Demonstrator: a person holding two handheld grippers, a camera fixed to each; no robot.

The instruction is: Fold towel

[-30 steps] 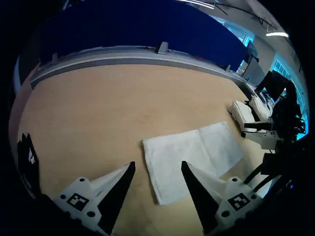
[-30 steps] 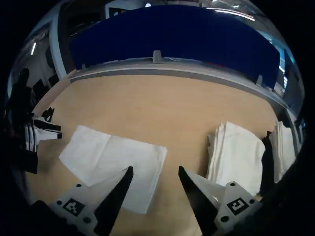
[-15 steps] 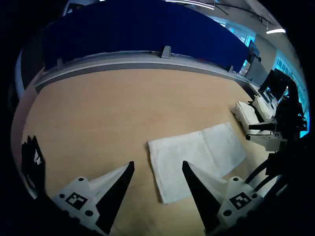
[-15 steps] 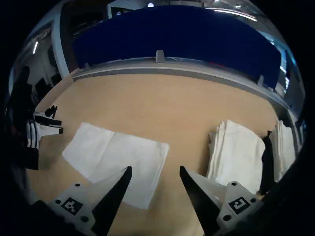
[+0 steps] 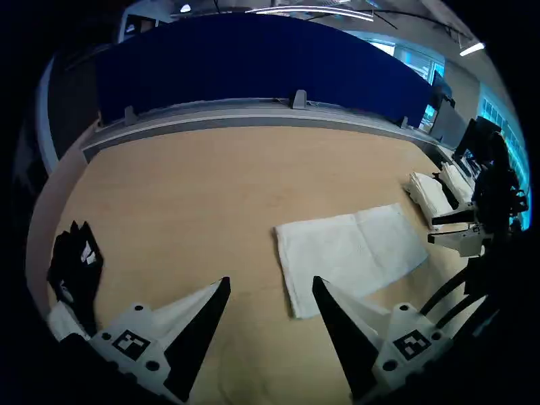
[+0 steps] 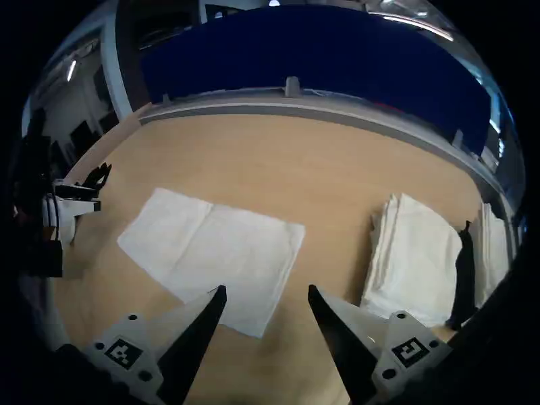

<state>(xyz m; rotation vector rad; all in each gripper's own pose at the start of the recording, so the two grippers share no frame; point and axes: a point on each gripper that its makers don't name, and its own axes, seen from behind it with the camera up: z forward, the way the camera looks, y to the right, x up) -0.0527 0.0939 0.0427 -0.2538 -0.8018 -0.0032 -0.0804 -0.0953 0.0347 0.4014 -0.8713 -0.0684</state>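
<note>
A white towel (image 5: 351,251) lies flat on the wooden table (image 5: 202,196), folded into a rectangle with a crease down its middle. In the right gripper view the same towel (image 6: 214,247) spreads just ahead of the fingers. My left gripper (image 5: 270,287) is open above the table, the towel's near corner just off its right fingertip. My right gripper (image 6: 265,293) is open too, hovering over the towel's near edge. The left gripper (image 6: 71,202) shows at the far left of the right gripper view, and the right gripper (image 5: 462,229) at the right of the left gripper view.
A stack of folded white towels (image 6: 415,260) sits right of the flat towel, with another pile (image 6: 496,253) behind a dark object (image 6: 464,273). A black item (image 5: 75,260) lies at the table's left. A blue partition (image 5: 256,64) runs along the far edge.
Both grippers have pulled back and risen slightly, so the towel sits farther from the fingertips. The towel itself has not moved. Both stay open.
</note>
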